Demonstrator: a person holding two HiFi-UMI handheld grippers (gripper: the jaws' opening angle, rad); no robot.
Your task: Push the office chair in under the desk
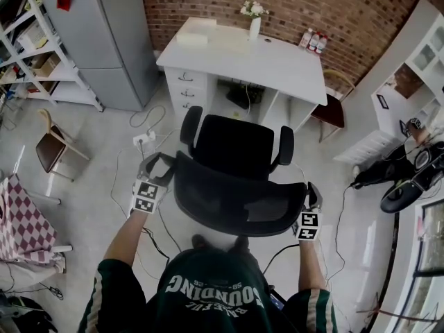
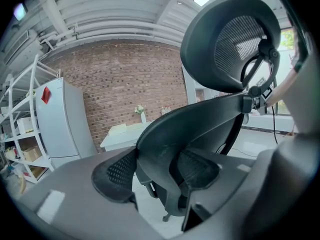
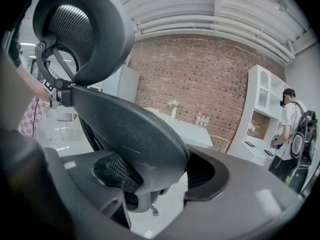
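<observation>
Both my left gripper (image 1: 159,166) and right gripper (image 1: 312,194) clench the curved rim of the black mesh office chair (image 1: 232,148). Its white rectangular tabletop (image 1: 277,64) lies above.

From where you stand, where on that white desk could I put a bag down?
The front half of the desk is bare, from its left corner across to its right edge. The back edge is crowded: box, flower vase, bottles.
</observation>
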